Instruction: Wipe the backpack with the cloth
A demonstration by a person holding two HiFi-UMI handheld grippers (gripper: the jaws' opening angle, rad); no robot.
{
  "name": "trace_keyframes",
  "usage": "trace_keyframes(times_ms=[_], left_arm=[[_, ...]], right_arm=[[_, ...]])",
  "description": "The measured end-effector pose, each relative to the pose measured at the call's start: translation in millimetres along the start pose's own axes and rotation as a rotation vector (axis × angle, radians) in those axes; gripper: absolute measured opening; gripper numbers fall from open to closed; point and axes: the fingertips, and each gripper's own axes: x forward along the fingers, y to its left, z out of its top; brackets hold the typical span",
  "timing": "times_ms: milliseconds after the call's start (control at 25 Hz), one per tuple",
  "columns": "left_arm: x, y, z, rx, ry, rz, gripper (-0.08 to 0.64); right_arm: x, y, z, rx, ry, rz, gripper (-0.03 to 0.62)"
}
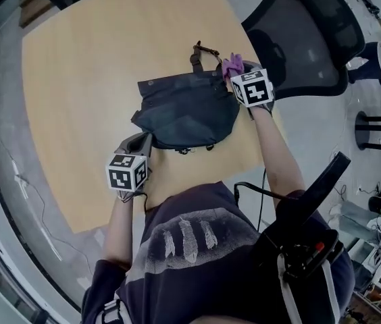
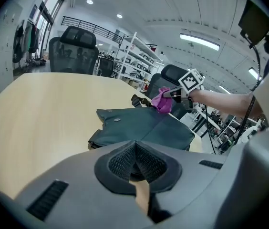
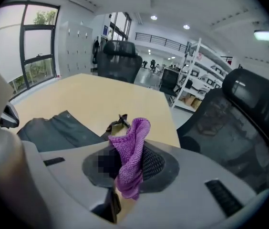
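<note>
A dark grey backpack (image 1: 189,109) lies flat on the light wooden table (image 1: 82,93); it also shows in the left gripper view (image 2: 144,127) and at the left of the right gripper view (image 3: 58,132). My right gripper (image 1: 239,69) is shut on a purple cloth (image 3: 130,156), held over the backpack's top right corner near its strap; the purple cloth (image 1: 232,65) shows past the marker cube and as a purple cloth (image 2: 162,99) from the left side. My left gripper (image 1: 138,144) sits at the backpack's near left corner, jaws shut with nothing between them.
A black mesh office chair (image 1: 309,36) stands at the table's right edge, close behind my right gripper. Another chair (image 2: 72,51) stands at the far side. Shelving (image 2: 137,56) and stools fill the room beyond. Bare tabletop lies left of the backpack.
</note>
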Motion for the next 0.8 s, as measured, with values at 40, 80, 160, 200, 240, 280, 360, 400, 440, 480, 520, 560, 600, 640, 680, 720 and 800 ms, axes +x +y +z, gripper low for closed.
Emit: trace_keyframes(times_ms=[40,80,160,200,240,280,360,400,440,480,520,560,600,640,680,720,800], left_arm=[[1,-2,0,-0.003,0.002,0.005,0.008],[1,-3,1,-0.006,0.003,0.010,0.008],[2,-5,2,-0.015,0.003,0.023,0.008],[2,-4,3,-0.021,0.002,0.031,0.008],[1,-3,3,-0.028,-0.002,0.040,0.008],[-1,0,2,-0.038,-0.006,0.049,0.008],[-4,6,-1,-0.056,-0.014,0.062,0.008],[-4,9,-3,-0.065,-0.016,0.065,0.008],[-5,12,-6,-0.074,-0.016,0.065,0.008],[-5,13,-8,-0.082,-0.015,0.061,0.008],[-5,14,-11,-0.089,-0.014,0.057,0.008],[-6,14,-12,-0.093,-0.015,0.052,0.008],[-7,15,-12,-0.094,-0.018,0.049,0.008],[-9,16,-12,-0.096,-0.023,0.047,0.008],[-12,19,-11,-0.099,-0.030,0.047,0.008],[-16,22,-11,-0.104,-0.036,0.048,0.008],[-24,31,-11,-0.122,-0.048,0.055,0.008]], right_arm=[[16,9,-9,-0.011,0.036,0.020,0.071],[30,19,-16,-0.022,0.067,0.043,0.071],[52,42,-24,-0.043,0.109,0.091,0.071],[59,53,-25,-0.060,0.121,0.109,0.071],[64,64,-25,-0.086,0.130,0.120,0.071],[67,75,-23,-0.121,0.138,0.128,0.071],[72,93,-20,-0.192,0.152,0.146,0.071],[75,101,-16,-0.210,0.154,0.162,0.071],[77,109,-12,-0.216,0.154,0.182,0.071],[79,118,-9,-0.216,0.155,0.204,0.071],[82,128,-6,-0.216,0.157,0.226,0.071],[84,137,-4,-0.221,0.162,0.247,0.071],[87,147,-2,-0.232,0.168,0.264,0.071],[90,156,1,-0.249,0.174,0.276,0.071],[91,165,4,-0.268,0.180,0.286,0.071],[92,174,7,-0.282,0.187,0.298,0.071],[92,186,11,-0.291,0.204,0.312,0.071]])
